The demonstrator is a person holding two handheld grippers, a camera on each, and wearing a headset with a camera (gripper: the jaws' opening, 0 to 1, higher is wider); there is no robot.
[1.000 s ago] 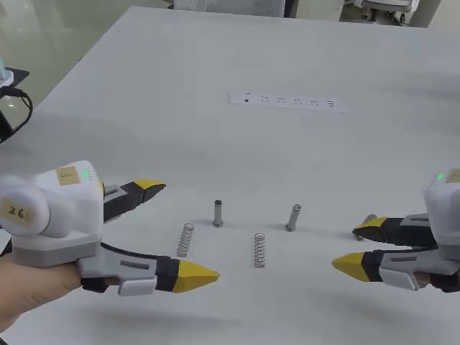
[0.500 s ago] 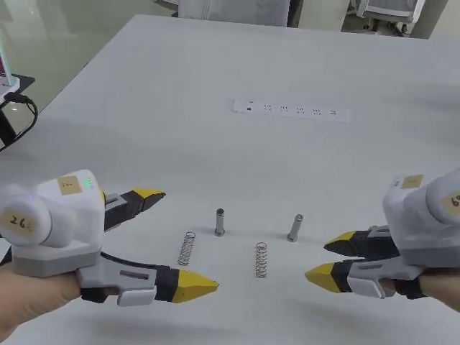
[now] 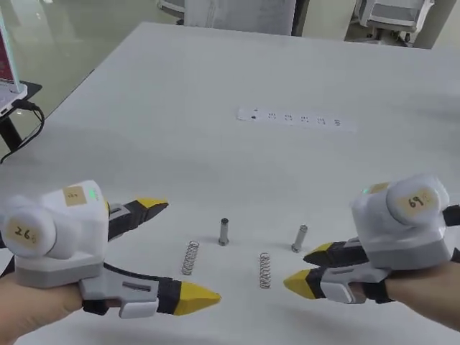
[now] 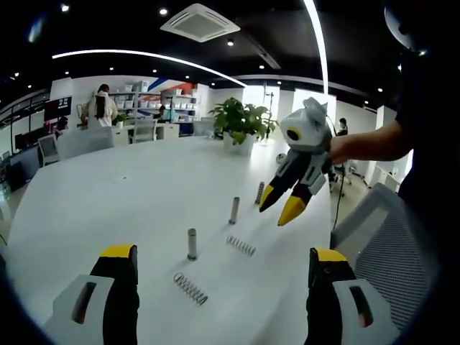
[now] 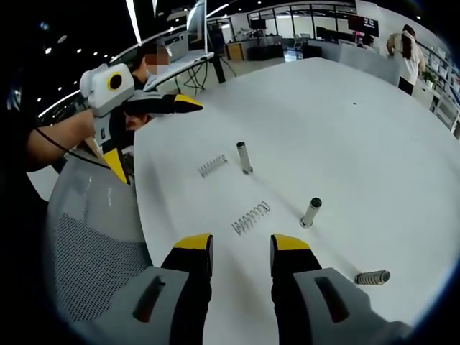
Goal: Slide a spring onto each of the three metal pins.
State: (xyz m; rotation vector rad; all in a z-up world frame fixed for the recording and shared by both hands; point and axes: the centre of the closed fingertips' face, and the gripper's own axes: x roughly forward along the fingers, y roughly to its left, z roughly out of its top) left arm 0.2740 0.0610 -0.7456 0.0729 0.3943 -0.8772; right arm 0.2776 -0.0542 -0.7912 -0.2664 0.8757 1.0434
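Holding left tool (image 3: 188, 250) over the bench (image 3: 215, 86), jaws spread wide, gripping nothing. Holding right tool (image 3: 298, 268) with jaws slightly parted, likewise released, tips near right pin (image 3: 300, 238). Between the tools: left pin (image 3: 224, 231) and right pin upright and bare, left spring (image 3: 190, 257) and middle spring (image 3: 265, 270) lying flat beside them. In right gripper view, third spring (image 5: 372, 277) lying apart. Farther off, power strip (image 3: 296, 118).

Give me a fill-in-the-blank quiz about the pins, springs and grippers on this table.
The left gripper is open ___ than the right gripper.
Each gripper holds ___.
The left pin and the right pin both stand ___.
Neither of them wears a ___ yet.
Missing words: wider; nothing; upright; spring.
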